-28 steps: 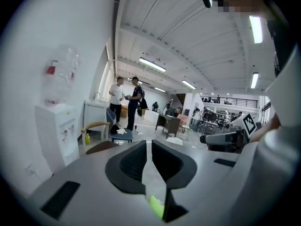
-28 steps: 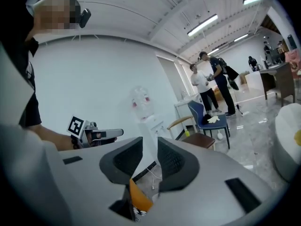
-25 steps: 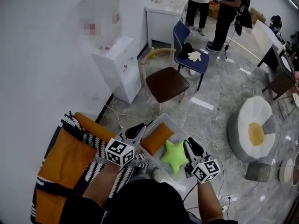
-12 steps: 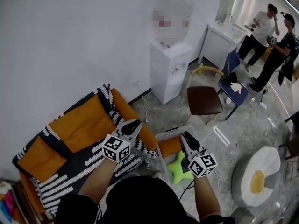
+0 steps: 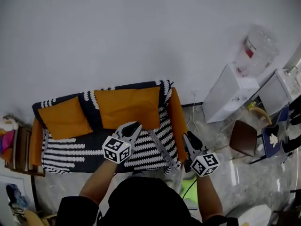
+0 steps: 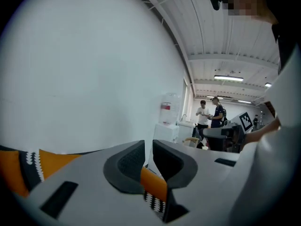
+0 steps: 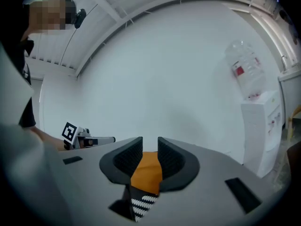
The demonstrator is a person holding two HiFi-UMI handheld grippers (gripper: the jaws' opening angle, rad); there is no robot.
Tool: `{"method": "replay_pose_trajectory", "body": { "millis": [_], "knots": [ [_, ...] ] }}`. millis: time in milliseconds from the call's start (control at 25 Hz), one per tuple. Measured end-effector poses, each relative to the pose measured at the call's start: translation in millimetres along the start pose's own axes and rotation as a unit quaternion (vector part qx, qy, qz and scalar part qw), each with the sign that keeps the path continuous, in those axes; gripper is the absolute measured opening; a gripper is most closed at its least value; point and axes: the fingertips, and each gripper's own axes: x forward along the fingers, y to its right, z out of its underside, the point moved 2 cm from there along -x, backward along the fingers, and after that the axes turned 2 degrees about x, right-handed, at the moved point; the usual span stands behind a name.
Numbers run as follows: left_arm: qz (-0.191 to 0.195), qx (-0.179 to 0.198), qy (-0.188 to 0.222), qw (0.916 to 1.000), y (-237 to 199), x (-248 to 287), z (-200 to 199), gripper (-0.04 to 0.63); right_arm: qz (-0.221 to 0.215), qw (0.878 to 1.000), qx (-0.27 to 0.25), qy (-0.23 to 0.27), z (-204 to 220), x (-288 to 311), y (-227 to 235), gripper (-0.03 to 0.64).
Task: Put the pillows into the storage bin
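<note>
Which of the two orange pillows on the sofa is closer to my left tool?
The larger pillow, in the middle of the sofa, right by the left tool; the smaller pillow lies off at the left end.

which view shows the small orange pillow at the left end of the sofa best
The head view: the small orange pillow lies whole on the sofa. The two gripper views show only slivers of orange and striped fabric past their jaws; whether those are that pillow cannot be told.

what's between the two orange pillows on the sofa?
Only a strip of the black-and-white sofa cover separates the small pillow from the big pillow; nothing else sits there. The head view shows it.
</note>
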Motion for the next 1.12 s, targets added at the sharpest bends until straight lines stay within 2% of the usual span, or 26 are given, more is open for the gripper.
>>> {"method": "replay_pose_trajectory", "body": {
  "millis": [200, 440, 640, 880, 1000, 1120],
  "knots": [
    [-0.037, -0.013, -0.011, 0.9992, -79, -20, 8, 0.058, -0.027, 0.999, -0.005, -0.017, -1, 71, -30, 0.117],
    [-0.064, -0.036, -0.015, 0.9972, -154, -28, 19, 0.058, -0.007, 1.000, -0.008, -0.014, 2, 138, -28, 0.104],
    [-0.091, -0.056, -0.030, 0.9938, -215, -41, 37, 0.060, 0.004, 0.999, -0.013, -0.036, 16, 194, -26, 0.104],
    [-0.132, -0.075, -0.057, 0.9867, -268, -46, 62, 0.058, 0.017, 0.997, -0.016, -0.074, 41, 245, -12, 0.104],
    [-0.145, -0.088, -0.066, 0.9833, -283, -45, 76, 0.058, 0.020, 0.996, -0.020, -0.083, 54, 265, -9, 0.104],
    [-0.153, -0.084, -0.088, 0.9807, -293, -36, 96, 0.060, 0.021, 0.996, -0.021, -0.090, 67, 280, 1, 0.104]
  ]
}}
